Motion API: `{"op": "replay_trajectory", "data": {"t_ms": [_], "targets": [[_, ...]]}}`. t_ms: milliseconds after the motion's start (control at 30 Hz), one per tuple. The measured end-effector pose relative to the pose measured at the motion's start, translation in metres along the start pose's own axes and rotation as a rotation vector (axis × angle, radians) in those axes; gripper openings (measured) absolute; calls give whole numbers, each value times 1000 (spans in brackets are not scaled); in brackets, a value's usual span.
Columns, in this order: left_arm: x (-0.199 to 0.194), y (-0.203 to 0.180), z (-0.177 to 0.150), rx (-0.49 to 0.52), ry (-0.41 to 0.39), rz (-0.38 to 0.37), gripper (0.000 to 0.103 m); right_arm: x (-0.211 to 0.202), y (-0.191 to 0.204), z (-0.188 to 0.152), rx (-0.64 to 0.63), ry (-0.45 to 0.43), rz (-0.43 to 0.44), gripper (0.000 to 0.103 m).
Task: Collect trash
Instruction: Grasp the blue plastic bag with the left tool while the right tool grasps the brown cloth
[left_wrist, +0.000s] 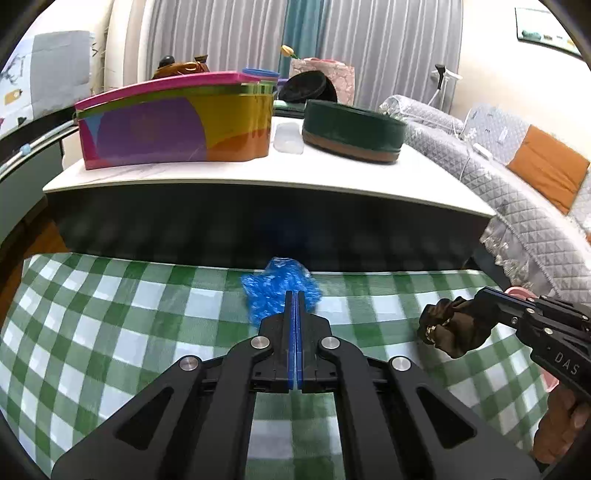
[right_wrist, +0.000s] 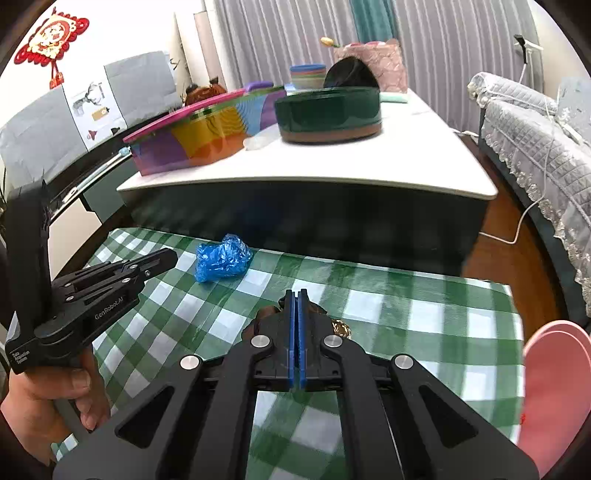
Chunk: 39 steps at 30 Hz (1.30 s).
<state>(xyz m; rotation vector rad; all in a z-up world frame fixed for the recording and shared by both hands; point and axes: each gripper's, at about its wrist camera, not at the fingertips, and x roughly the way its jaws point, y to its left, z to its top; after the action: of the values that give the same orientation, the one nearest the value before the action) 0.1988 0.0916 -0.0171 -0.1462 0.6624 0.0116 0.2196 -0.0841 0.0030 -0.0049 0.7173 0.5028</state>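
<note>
Nearest in the left wrist view, the left gripper (left_wrist: 295, 295) is clenched with its blue pads flat together and nothing between them. The crumpled blue bag (left_wrist: 279, 286) lies on the checked cloth (left_wrist: 129, 314) right past the fingertips and partly behind them, close to the cloth's far edge. From here the risk is a shove. With the jaws this tight, any push forward would likely nudge the light film over that edge into the dark gap beyond, so they need to part before they go in. A low pinch might also catch the cloth along with the bag. At the right of this view the right gripper (left_wrist: 476, 306) grasps a dark brown wad (left_wrist: 454, 328) with a gold scrap showing, held clear above the cloth. In the right wrist view, the right gripper (right_wrist: 295, 293) is closed on that wad (right_wrist: 266, 314), which bulges out on both sides of the fingertips, the gold scrap low on the right. Only a little of it seems to be pinched, so a quick swing could shake it or the scrap loose. A pink tub (right_wrist: 554, 387) shows at the right edge, probably where the trash goes, though too little of it is visible to be sure. This view also settles the other side: the left gripper (right_wrist: 171, 254) points at the bag (right_wrist: 221, 258) from the left, just beside it with a small gap, and the bag rests untouched on the cloth.
</note>
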Motion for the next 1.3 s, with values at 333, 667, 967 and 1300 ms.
{"op": "replay_trajectory", "data": {"t_ms": [333, 667, 967, 1300], "targets": [[-31, -23, -18, 64, -2, 9, 0, -61, -18, -3, 6, -43, -29, 1], [-26, -13, -24, -24, -2, 22, 1, -73, -39, -11, 76, -39, -37, 2], [14, -4, -12, -58, 13, 79, 35, -48, -54, -19, 80, -12, -29, 2], [59, 3, -6, -77, 113, 132, 23, -33, -69, -17, 107, -4, -15, 2]]}}
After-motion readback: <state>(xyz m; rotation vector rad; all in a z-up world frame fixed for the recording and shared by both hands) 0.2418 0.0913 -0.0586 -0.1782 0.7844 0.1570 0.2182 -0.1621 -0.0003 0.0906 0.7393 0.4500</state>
